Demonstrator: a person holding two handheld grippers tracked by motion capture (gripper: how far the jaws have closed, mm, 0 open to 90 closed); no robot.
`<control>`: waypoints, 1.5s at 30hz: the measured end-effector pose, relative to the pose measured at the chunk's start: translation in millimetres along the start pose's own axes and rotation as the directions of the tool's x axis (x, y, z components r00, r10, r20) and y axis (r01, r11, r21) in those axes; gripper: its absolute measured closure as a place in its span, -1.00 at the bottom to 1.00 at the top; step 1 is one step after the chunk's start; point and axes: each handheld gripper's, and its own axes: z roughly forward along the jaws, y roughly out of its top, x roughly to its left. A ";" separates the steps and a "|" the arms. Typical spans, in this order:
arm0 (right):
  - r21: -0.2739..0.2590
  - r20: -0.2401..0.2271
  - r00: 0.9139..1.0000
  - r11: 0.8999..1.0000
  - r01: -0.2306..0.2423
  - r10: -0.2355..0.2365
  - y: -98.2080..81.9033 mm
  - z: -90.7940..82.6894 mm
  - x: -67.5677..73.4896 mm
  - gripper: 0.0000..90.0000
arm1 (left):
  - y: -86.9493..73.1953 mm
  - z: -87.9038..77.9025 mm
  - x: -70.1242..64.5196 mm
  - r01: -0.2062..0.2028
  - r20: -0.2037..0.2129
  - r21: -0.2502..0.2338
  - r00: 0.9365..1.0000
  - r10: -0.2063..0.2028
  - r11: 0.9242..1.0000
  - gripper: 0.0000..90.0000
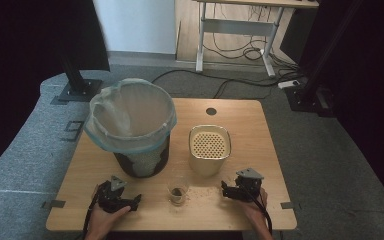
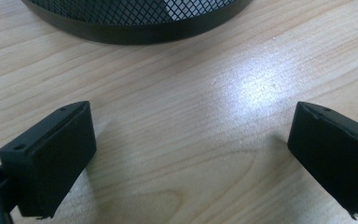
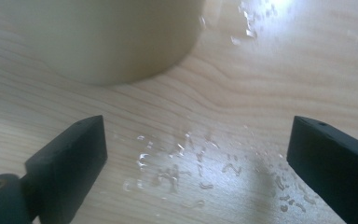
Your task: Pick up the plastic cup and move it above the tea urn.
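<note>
Resting on table point(image 1: 260, 150): both tools gaping, left tool point(image 1: 130, 202), right tool point(image 1: 226, 190), glass point(image 1: 178, 190) between

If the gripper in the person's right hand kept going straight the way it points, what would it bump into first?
Probably the cream container: it stands just ahead of the open right gripper, a little to one side, with scattered grains on the table between. Depth is hard to judge.

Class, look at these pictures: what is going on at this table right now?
A person rests a gripper in each hand on a wooden table. The left gripper and right gripper both stand open, holding nothing. Between them stands a small glass with something dark inside. Droplets or crumbs lie scattered before the right gripper. Behind are a lined mesh bin and a cream container.
</note>
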 end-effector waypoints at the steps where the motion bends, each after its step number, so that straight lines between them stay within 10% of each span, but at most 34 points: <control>1: -0.019 -0.004 1.000 1.000 0.012 -0.012 0.1 -3.2 2.0 -0.80 | -0.9 -0.7 0.0 -0.001 0.000 -0.002 1.000 0.001 1.000 -0.98; 10: -0.128 -0.162 0.984 0.991 0.049 -0.069 -0.1 -27.8 35.1 -0.68 | -4.7 -4.8 -1.7 -0.010 0.010 -0.016 1.000 0.010 1.000 -0.86; 19: -0.175 -0.358 0.929 0.984 0.037 -0.098 3.0 -29.7 77.0 -0.63 | -4.1 -4.1 -2.2 -0.015 0.016 -0.015 1.000 0.015 1.000 -0.86; 33: -0.201 -0.443 0.872 0.971 0.128 -0.207 9.5 -17.2 127.2 -0.61 | -3.6 -3.7 -2.7 -0.017 0.015 -0.012 1.000 0.017 1.000 -0.87; 40: -0.210 -0.449 0.859 0.964 0.166 -0.246 18.8 1.1 146.7 -0.47 | -3.6 -3.7 -2.7 -0.017 0.015 -0.012 1.000 0.018 1.000 -0.87; 45: -0.247 -0.389 0.876 0.948 0.199 -0.285 19.3 -0.4 150.2 -0.24 | -4.0 -3.9 -2.8 -0.016 0.014 -0.013 1.000 0.016 1.000 -0.87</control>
